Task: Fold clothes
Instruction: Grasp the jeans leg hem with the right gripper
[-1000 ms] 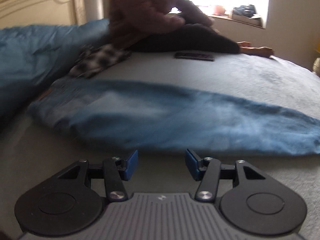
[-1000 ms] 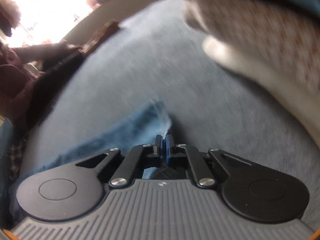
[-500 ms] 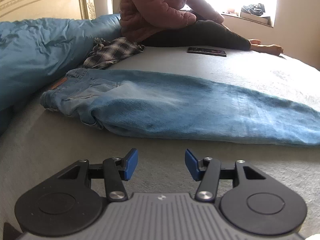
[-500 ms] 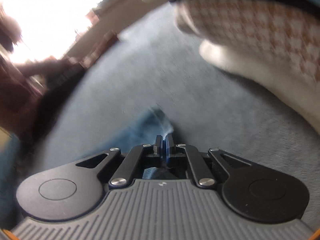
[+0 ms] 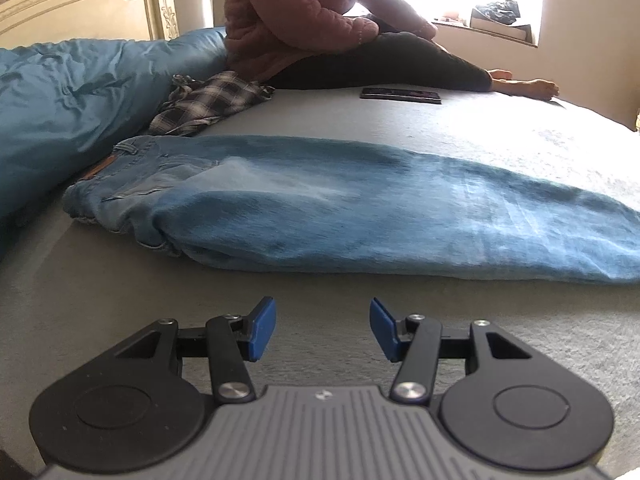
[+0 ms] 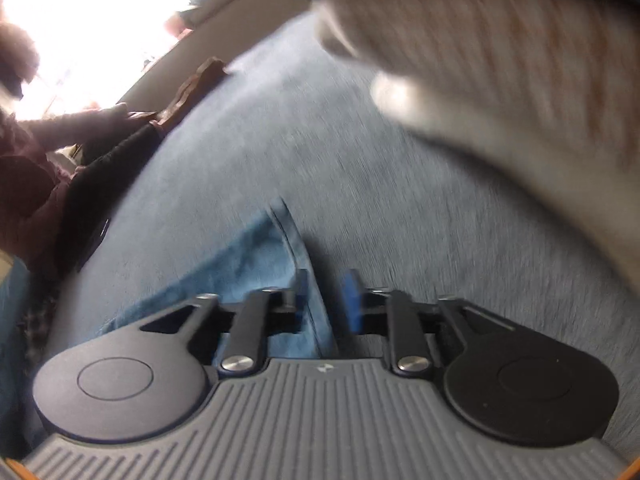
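A pair of blue jeans [image 5: 340, 208] lies lengthwise across the grey bed [image 5: 120, 320], waistband to the left, legs running off to the right. My left gripper [image 5: 322, 326] hovers open in front of the jeans, nothing between its blue pads. In the right wrist view the jeans' hem end [image 6: 276, 256] lies flat on the bed, and my right gripper [image 6: 326, 292] is over it with its jaws opening; the hem edge sits between the pads, which no longer press on it.
A person in a pink jacket [image 5: 296, 16] sits at the far side of the bed beside a dark phone [image 5: 400, 94]. A plaid garment [image 5: 208, 102] and a blue duvet [image 5: 60, 96] lie at the left. A patterned pillow [image 6: 520, 80] is at the right.
My right gripper, shut on the jeans' hem in the earlier frames, has parted its pads and the hem now lies on the bed. The left wrist view has steadied from a blur.
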Demonstrator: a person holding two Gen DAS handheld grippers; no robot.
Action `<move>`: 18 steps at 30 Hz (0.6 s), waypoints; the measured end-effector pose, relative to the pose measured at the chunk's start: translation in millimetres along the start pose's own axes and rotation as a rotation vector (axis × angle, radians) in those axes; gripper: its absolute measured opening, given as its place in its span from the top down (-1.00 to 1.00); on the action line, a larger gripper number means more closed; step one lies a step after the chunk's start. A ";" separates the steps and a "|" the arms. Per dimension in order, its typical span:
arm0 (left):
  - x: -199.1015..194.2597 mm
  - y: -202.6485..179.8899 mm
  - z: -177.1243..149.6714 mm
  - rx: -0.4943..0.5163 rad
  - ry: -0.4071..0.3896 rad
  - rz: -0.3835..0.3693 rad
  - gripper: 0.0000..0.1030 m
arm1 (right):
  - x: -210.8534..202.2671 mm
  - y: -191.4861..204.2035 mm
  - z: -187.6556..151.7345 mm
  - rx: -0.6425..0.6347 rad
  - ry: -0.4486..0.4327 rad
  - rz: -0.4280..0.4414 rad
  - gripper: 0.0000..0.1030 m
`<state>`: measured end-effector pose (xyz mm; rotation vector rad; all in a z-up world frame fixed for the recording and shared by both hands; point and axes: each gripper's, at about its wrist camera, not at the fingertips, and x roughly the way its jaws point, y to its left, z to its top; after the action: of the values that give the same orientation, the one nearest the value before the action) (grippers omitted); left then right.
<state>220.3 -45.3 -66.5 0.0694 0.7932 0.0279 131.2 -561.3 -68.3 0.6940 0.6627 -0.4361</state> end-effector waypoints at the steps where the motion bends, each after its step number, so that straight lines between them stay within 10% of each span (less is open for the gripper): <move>1: 0.4 -2.0 -0.3 0.002 -0.004 -0.004 -0.04 | -0.3 7.0 5.7 -0.038 -0.012 -0.002 0.40; 18: 39.6 -56.8 29.7 0.118 -0.122 -0.086 -0.04 | 99.4 39.8 32.3 -0.207 0.058 -0.091 0.34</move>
<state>269.1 -101.4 -78.0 0.1477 0.6747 -0.1036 238.0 -571.4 -100.0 0.4830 0.7840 -0.4251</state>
